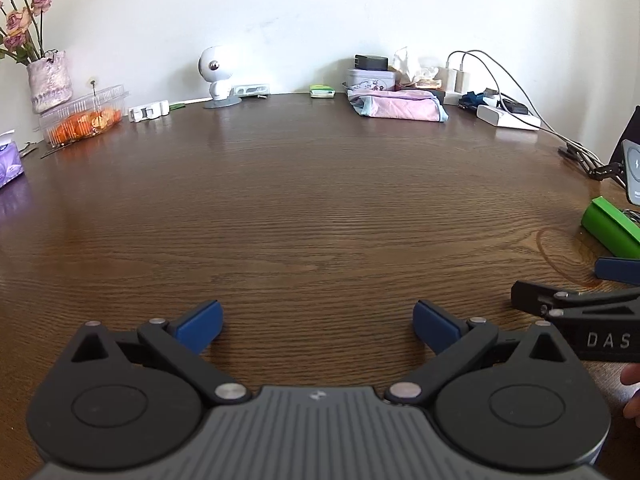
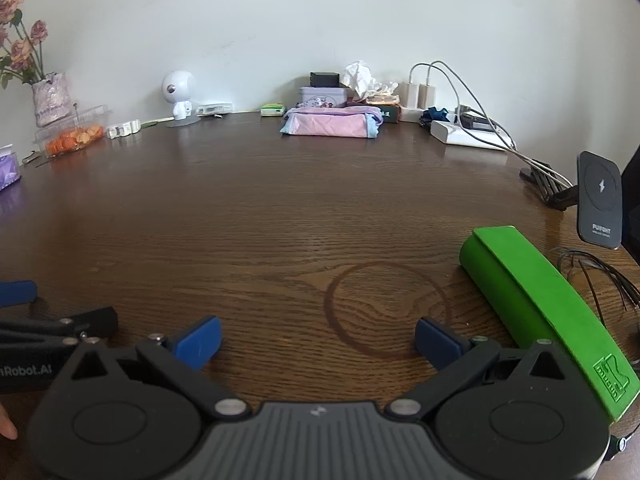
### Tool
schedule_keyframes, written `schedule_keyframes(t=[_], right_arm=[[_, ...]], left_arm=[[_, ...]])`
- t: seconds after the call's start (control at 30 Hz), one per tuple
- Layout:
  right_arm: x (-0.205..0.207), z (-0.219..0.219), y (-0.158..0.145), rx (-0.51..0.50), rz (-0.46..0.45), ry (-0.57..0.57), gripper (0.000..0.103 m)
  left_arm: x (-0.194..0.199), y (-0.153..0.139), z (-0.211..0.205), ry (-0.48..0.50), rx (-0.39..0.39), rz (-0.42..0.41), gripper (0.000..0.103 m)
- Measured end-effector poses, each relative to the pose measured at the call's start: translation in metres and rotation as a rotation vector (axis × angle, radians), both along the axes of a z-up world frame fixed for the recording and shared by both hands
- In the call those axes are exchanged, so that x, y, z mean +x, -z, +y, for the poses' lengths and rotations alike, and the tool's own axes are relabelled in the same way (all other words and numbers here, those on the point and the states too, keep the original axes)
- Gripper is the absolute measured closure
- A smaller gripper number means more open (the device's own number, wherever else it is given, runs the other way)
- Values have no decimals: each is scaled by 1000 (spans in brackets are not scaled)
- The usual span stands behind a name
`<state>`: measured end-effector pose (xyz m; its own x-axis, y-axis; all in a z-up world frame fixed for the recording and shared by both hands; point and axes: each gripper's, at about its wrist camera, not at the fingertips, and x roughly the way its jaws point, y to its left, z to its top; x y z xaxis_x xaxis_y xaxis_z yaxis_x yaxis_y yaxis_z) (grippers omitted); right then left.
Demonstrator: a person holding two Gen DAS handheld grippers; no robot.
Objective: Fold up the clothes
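Fingers of both the left gripper [image 1: 318, 326] and right gripper [image 2: 318, 340] are spreading wide, gripping nothing; folded pink clothes [image 2: 332, 122] are lying far off, details blurring.

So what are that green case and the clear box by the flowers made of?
The green case looks like matte silicone or soft rubber: dull surface, rounded edges, embossed logo. The clear box looks like thin glossy plastic: see-through, ribbed, glinting, with orange contents showing. Both are guesses from looks alone.
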<state>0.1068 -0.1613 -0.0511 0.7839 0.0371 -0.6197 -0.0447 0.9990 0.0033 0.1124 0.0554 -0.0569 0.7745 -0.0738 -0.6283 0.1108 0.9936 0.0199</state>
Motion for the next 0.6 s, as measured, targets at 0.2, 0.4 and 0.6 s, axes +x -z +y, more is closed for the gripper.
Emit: schedule_keyframes(t=[0.2,0.4,0.6], right_arm=[[2,0,0,4,2,-7,0],[4,2,-1,4,5,-1,0],[0,-1,0,6,1,-24,0]], left_arm=[[0,0,-7,-61,14,-5,0],[0,1,-5,-73,6,-4,0],[-1,1,0,-43,-2,-3,0]])
